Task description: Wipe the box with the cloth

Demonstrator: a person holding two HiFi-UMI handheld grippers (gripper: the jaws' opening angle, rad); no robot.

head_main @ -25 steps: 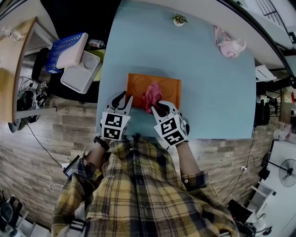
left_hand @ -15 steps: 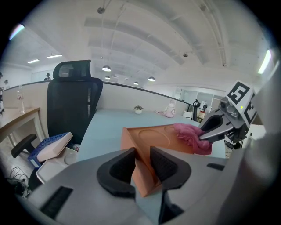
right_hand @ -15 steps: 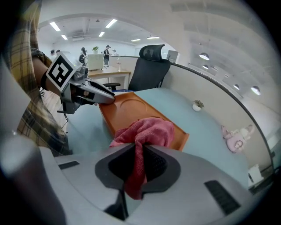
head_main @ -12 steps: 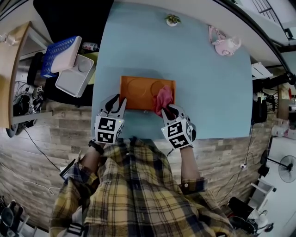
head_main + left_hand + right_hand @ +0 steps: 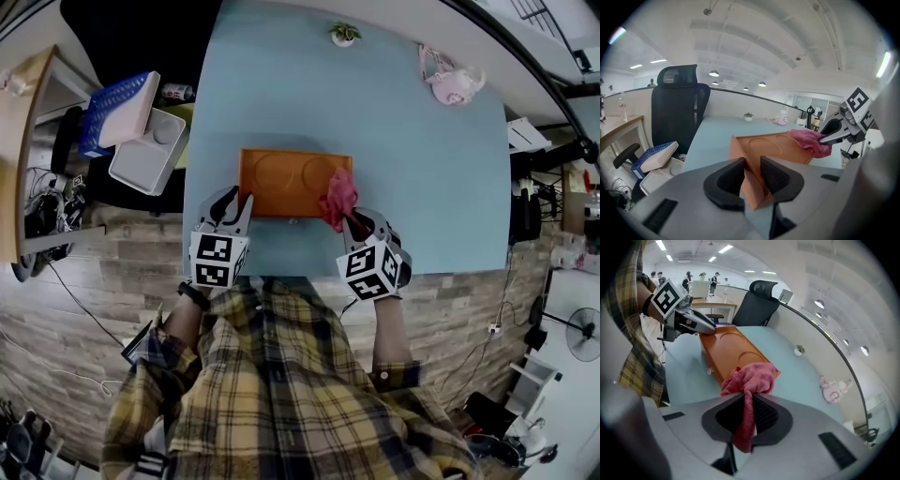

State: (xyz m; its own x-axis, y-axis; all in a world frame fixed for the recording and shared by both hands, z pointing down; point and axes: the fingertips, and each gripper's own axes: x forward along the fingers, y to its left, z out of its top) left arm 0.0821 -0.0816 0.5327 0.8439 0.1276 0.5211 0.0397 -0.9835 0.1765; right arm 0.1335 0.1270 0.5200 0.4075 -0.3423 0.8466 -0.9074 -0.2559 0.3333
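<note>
I have the box [image 5: 286, 180] lying flat on the counter [image 5: 431, 178], its long side running along the near edge with only a narrow strip of bare blue between them. That leaves little room on my side. Beyond the box the counter is open all the way to a small potted plant [image 5: 344, 34] at the far edge and a pink teapot [image 5: 451, 82] by the far right corner, both well apart from the work. To the right of the box there is a broad free stretch too. On the left the room is tighter: the counter's left edge runs near the box's end, and past it, lower down, stand a blue basket [image 5: 105, 111] and a white bin [image 5: 155, 150].

The left gripper [image 5: 751, 161] comes in low from the near edge at a shallow downward slant, and its jaws are clamped on the wall of the box at the near left corner. The right gripper [image 5: 749, 409] tips down more steeply, its marker cube turned toward the right. Its jaws are pinched on the pink cloth [image 5: 751, 376], whose free bunch rests on the box's right end at the near right corner, hanging partly over the rim. Both plaid sleeves reach out from close to the near edge.
</note>
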